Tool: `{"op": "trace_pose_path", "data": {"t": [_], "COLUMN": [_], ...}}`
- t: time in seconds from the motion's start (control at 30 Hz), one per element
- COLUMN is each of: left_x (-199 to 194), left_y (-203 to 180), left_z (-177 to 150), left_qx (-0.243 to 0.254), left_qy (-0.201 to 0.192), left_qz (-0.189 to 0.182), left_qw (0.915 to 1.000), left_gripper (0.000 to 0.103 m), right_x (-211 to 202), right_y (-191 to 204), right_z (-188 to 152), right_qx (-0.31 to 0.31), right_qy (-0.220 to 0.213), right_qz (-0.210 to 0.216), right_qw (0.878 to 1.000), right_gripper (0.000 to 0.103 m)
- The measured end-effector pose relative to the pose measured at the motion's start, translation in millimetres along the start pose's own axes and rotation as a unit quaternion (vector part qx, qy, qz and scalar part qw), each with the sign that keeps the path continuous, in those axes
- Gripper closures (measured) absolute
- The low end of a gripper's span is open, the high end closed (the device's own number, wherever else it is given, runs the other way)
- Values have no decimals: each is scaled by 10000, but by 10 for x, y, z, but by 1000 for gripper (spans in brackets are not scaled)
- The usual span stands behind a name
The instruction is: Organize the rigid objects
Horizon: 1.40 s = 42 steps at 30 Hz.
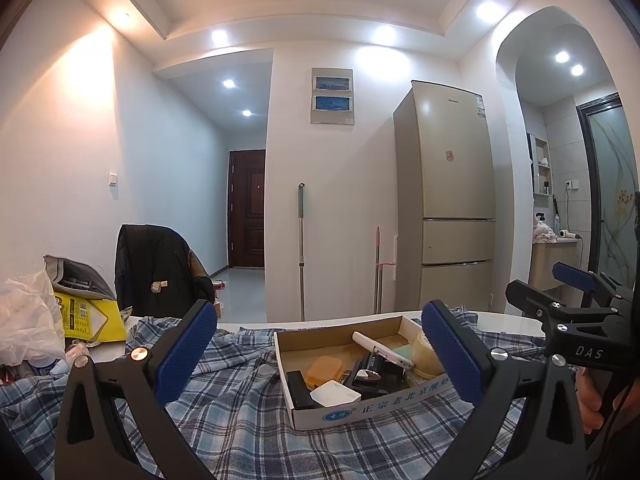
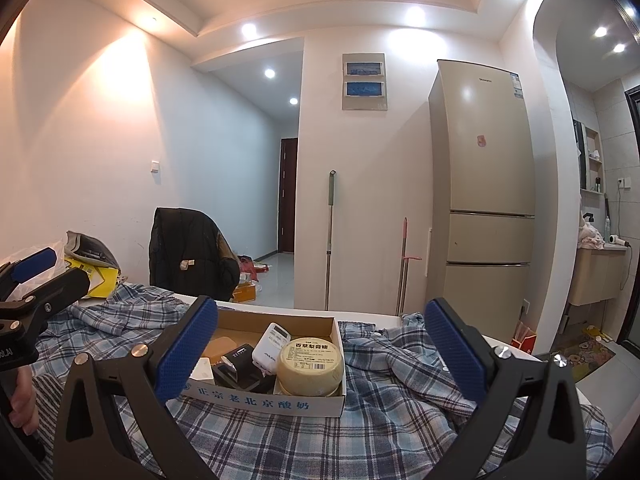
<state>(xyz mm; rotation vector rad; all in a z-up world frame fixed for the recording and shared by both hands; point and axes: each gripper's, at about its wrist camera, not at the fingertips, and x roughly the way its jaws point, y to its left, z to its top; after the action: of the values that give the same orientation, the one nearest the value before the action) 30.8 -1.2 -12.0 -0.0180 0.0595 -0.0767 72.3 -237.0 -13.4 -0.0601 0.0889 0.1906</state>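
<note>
An open cardboard box (image 1: 360, 404) (image 2: 260, 398) printed with blue characters sits on the plaid cloth. Inside lie a white remote (image 1: 382, 348) (image 2: 272, 346), a round yellow tin (image 1: 428, 354) (image 2: 312, 364), an orange case (image 1: 324, 370) (image 2: 222, 346), a white square box (image 1: 334, 393) (image 2: 202, 368) and black items (image 1: 372, 376) (image 2: 236, 364). My left gripper (image 1: 320, 354) (image 2: 68, 266) stands open in front of the box, holding nothing. My right gripper (image 2: 320, 350) (image 1: 534, 280) is open too, just short of the box, nothing between its blue pads.
A blue plaid cloth (image 1: 240, 412) covers the table. At the left lie a yellow bag (image 1: 90, 318) and a white plastic bag (image 1: 24, 320). Behind stand a chair with a black jacket (image 1: 156, 268), a mop (image 1: 301, 248) and a fridge (image 1: 452, 200). A hand (image 1: 590, 404) grips the right handle.
</note>
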Motion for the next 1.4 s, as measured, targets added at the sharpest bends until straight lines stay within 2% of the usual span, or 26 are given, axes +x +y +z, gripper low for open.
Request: {"op": "trace_pose_path", "data": {"t": [1.4], "left_x": [7], "left_y": [11], "left_z": [-38], "left_qx": [-7], "left_qy": [38], "left_qz": [67], "left_qw": [10000], "left_gripper": [0], "right_x": [-14], "right_y": [1], "right_z": [6], "right_qx": [-32], "right_qy": [-24], "right_qz": [-4], "right_qw": [10000], "right_gripper": [0]}}
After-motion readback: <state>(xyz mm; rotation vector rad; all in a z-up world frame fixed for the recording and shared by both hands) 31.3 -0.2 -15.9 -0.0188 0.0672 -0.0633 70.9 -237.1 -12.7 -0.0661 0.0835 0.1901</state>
